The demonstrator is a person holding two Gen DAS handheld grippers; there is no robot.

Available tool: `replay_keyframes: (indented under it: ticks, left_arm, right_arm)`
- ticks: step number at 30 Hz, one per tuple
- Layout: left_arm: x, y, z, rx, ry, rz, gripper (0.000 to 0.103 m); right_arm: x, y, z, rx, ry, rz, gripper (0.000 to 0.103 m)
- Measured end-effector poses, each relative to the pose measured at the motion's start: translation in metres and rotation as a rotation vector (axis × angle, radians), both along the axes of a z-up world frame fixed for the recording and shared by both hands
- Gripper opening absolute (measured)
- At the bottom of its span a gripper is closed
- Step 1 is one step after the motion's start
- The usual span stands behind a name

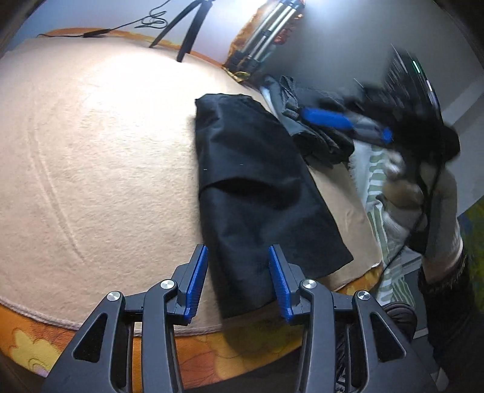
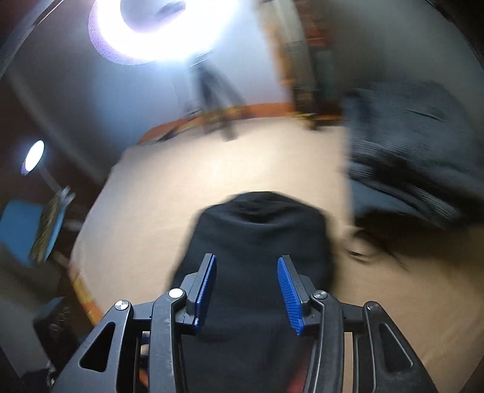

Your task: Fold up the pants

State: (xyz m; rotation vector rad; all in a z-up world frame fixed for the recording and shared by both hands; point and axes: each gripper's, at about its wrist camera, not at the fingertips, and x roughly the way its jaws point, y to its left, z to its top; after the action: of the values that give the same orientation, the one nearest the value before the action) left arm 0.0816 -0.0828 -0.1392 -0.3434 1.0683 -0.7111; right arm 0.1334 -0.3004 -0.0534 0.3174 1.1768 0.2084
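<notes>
At the bottom of the left wrist view, the left gripper [image 1: 238, 279] stands partly open with nothing held; the near end of the folded black pants [image 1: 257, 187] lies under the gap. The right gripper [image 2: 246, 290] is also partly open and empty above the pants [image 2: 257, 229]. The pants rest on a beige blanket [image 1: 99, 145]. Farther away, at the upper right, lies a pile of dark clothes [image 1: 320, 133], and a black tripod [image 1: 184, 27] stands at the top.

Folded black pants [image 1: 257, 187] on a beige blanket [image 1: 99, 145]

The left gripper [image 1: 238, 281] hangs over the near end of the pants, blue pads apart, nothing pinched. A pile of dark clothes [image 1: 320, 133] lies just beyond; a tripod [image 1: 184, 30] stands behind.
</notes>
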Motion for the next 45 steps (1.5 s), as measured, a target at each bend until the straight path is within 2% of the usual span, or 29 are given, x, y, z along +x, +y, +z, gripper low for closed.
replay_keyframes:
  ticks: [2,5,7,8,9,15,20,25,28,31,34,37,39,40,42,45]
  left_arm:
    - [0.001,-0.002,-0.003,-0.008,0.014,0.000,0.040]
    - [0.004,0.001,-0.010,-0.046,0.062,0.025,0.040]
    - [0.006,0.004,-0.014,-0.070,0.090,0.035,0.040]
    - [0.007,0.005,-0.015,-0.077,0.095,0.039,0.035]
    - [0.007,0.005,-0.015,-0.076,0.093,0.041,0.025]
    - [-0.004,-0.003,-0.004,-0.023,0.006,0.016,0.015]
    - [-0.025,-0.021,0.008,0.084,-0.121,-0.029,0.013]
    - [-0.021,-0.020,0.005,0.076,-0.106,-0.027,0.013]
    - [-0.014,-0.009,0.008,0.056,-0.075,-0.018,0.016]
    - [-0.015,-0.003,0.009,0.070,-0.071,-0.014,0.021]
    - [-0.012,0.004,0.013,0.067,-0.075,0.015,0.036]
    - [-0.001,0.011,0.016,0.049,-0.059,0.051,0.037]
    - [0.008,0.013,0.019,0.044,-0.059,0.066,0.037]
    - [0.012,0.012,0.021,0.046,-0.063,0.066,0.037]
    - [0.019,0.008,0.022,0.065,-0.075,0.061,0.046]
    - [0.027,-0.001,0.022,0.102,-0.090,0.052,0.046]
  right_arm:
    - [0.017,0.027,-0.004,-0.011,0.009,0.079,0.041]
    - [0.043,0.068,-0.021,-0.086,0.045,0.190,0.032]
    - [0.051,0.082,-0.033,-0.123,0.058,0.230,0.032]
    - [0.055,0.087,-0.038,-0.137,0.064,0.241,0.032]
    - [0.059,0.090,-0.045,-0.147,0.071,0.247,0.032]
    - [0.069,0.088,-0.073,-0.205,0.128,0.219,0.027]
    - [0.073,0.081,-0.092,-0.237,0.164,0.198,0.025]
    - [0.068,0.078,-0.094,-0.225,0.139,0.176,0.025]
    - [0.066,0.077,-0.091,-0.214,0.128,0.170,0.025]
    - [0.061,0.061,-0.081,-0.158,0.114,0.130,0.028]
    - [0.043,0.040,-0.064,-0.118,0.075,0.079,0.035]
    - [0.009,0.018,-0.039,-0.081,0.008,0.051,0.042]
    - [-0.018,-0.001,-0.029,-0.050,-0.021,0.024,0.053]
    - [-0.026,-0.007,-0.026,-0.040,-0.026,0.013,0.055]
    - [-0.047,-0.019,-0.023,-0.036,-0.040,-0.018,0.057]
    - [-0.075,-0.035,-0.023,-0.052,-0.057,-0.070,0.058]
